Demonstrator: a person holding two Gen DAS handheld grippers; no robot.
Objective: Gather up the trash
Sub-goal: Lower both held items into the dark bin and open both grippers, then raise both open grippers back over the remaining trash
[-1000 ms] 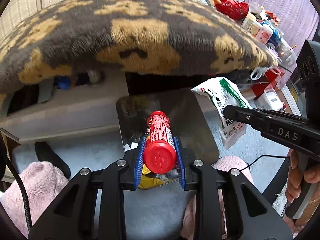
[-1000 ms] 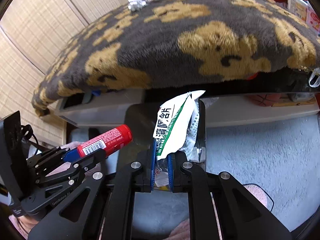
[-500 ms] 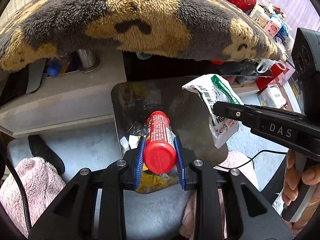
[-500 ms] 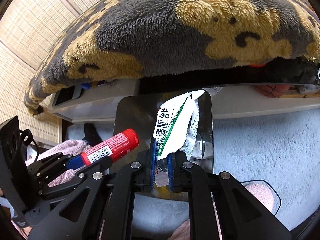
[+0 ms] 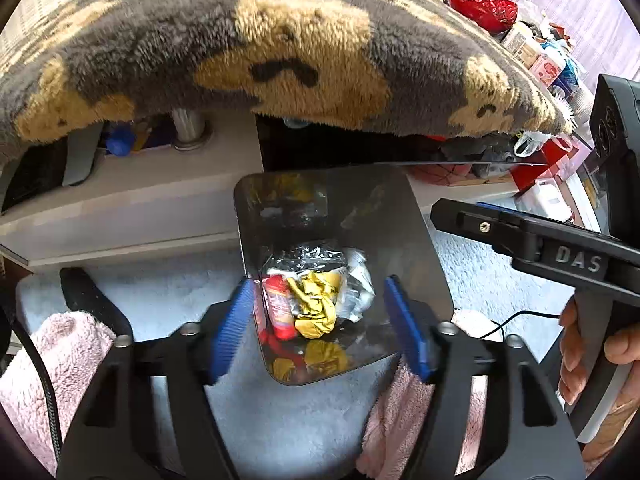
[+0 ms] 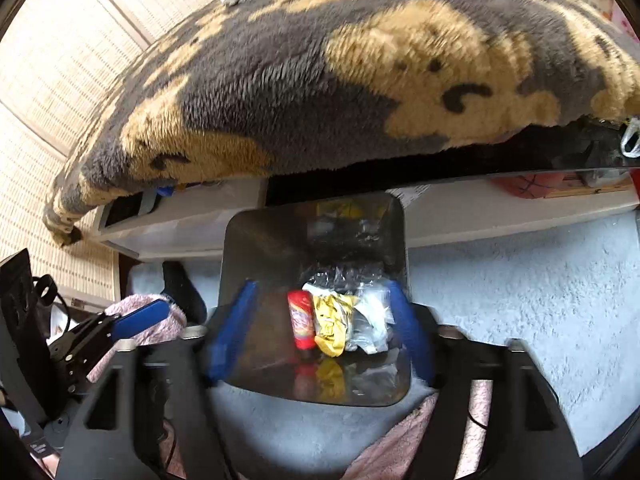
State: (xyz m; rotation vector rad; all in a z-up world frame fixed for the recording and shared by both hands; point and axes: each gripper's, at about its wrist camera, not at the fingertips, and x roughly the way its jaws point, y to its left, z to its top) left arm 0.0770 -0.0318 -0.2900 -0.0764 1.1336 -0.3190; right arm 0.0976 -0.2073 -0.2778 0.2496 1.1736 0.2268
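A dark shiny trash bin [image 5: 416,248] stands on the pale carpet below both grippers; it also shows in the right wrist view [image 6: 256,240]. Inside lie a red tube [image 5: 278,308], a crumpled yellow wrapper [image 5: 316,308] and clear and white wrappers [image 5: 356,280]. The right wrist view shows the same red tube [image 6: 302,322], yellow wrapper [image 6: 332,328] and white wrappers [image 6: 372,320]. My left gripper [image 5: 320,330] is open and empty above the bin. My right gripper [image 6: 320,330] is open and empty above the bin; its arm reaches in from the right in the left wrist view [image 5: 520,232].
A grey and tan fuzzy blanket [image 5: 280,48] overhangs a low white shelf [image 5: 132,208] just behind the bin. Pink fluffy slippers [image 5: 52,356] lie at the lower left and right. Bottles and a red bowl [image 5: 480,2] crowd the far right.
Both grippers have opened. The red tube dropped from my left gripper and the white and green wrapper dropped from my right gripper; both now lie in the bin.
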